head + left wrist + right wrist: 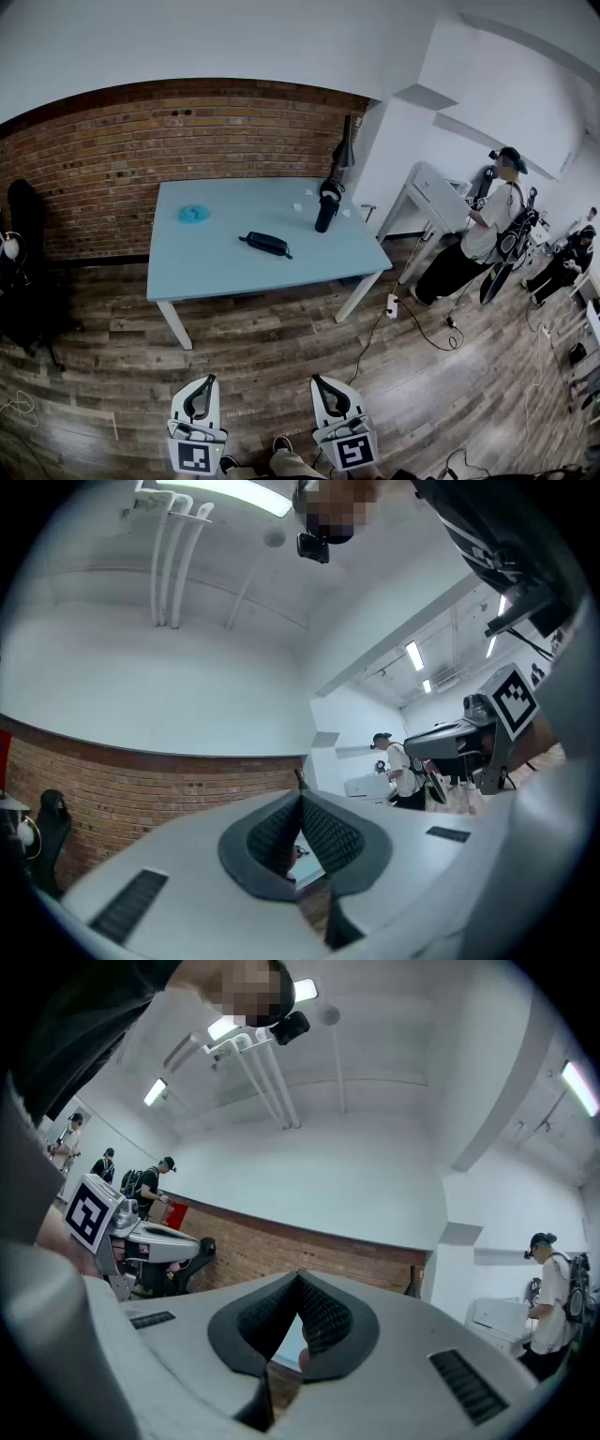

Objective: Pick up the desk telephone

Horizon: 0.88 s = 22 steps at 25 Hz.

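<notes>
A black telephone handset (pixel 267 244) lies flat near the middle of the light blue table (pixel 216 272), far ahead of me. A black upright object (pixel 327 206) stands at the table's back right, and whether it belongs to the telephone I cannot tell. My left gripper (pixel 211 379) and right gripper (pixel 316 379) hover low over the wooden floor, well short of the table. Both are shut with nothing between the jaws. In the left gripper view the left gripper (pixel 300 795) has its black ribbed pads meeting at the tips. The right gripper (pixel 300 1277) looks the same in its own view.
A blue object (pixel 193 214) and small white bits (pixel 305 199) lie on the table. A person (pixel 487 225) stands at the right by a white desk (pixel 436 197). Cables (pixel 412 323) trail on the floor. A dark chair (pixel 23 272) stands at the left before the brick wall (pixel 141 141).
</notes>
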Each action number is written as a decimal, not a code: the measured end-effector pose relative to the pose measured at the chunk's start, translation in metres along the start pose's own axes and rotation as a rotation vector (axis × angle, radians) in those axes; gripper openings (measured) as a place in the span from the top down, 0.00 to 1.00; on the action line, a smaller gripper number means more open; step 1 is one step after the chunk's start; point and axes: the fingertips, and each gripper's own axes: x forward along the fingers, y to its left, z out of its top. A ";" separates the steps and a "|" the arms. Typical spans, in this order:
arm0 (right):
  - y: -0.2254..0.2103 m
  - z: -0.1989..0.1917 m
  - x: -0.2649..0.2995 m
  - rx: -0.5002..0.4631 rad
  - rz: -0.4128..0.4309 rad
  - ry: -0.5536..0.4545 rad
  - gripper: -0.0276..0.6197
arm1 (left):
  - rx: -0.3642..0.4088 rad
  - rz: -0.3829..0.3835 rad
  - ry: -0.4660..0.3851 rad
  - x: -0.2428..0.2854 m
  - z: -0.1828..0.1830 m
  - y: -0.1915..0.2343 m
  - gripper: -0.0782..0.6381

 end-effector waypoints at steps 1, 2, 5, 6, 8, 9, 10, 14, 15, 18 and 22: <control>0.003 0.002 0.000 -0.002 0.004 -0.004 0.93 | 0.001 0.001 0.008 -0.003 -0.001 0.002 0.87; 0.006 0.004 0.001 -0.002 0.010 -0.006 0.93 | -0.004 0.002 0.019 -0.007 -0.003 0.004 0.87; 0.021 0.006 0.006 0.005 0.052 -0.005 0.94 | -0.063 0.015 0.056 -0.016 -0.011 0.012 0.87; 0.026 0.005 0.009 0.002 0.063 0.003 0.93 | -0.076 0.016 0.067 -0.019 -0.014 0.014 0.87; 0.037 0.004 0.014 -0.014 0.071 0.029 0.91 | -0.095 0.017 0.082 -0.024 -0.017 0.020 0.87; 0.042 0.004 0.016 -0.021 0.068 0.043 0.91 | -0.122 0.019 0.109 -0.028 -0.021 0.023 0.87; 0.046 0.004 0.018 -0.024 0.063 0.058 0.91 | -0.151 0.017 0.145 -0.032 -0.027 0.024 0.87; 0.058 0.002 0.018 -0.030 0.035 0.097 0.91 | -0.179 -0.007 0.201 -0.040 -0.035 0.031 0.87; 0.059 -0.002 0.019 -0.033 0.034 0.102 0.90 | -0.177 -0.010 0.204 -0.040 -0.037 0.033 0.87; 0.058 -0.018 0.028 -0.023 0.051 0.109 0.91 | -0.178 -0.002 0.209 -0.038 -0.049 0.034 0.87; 0.042 -0.029 0.057 0.052 0.059 0.068 0.91 | -0.161 0.027 0.262 -0.028 -0.066 0.041 0.87</control>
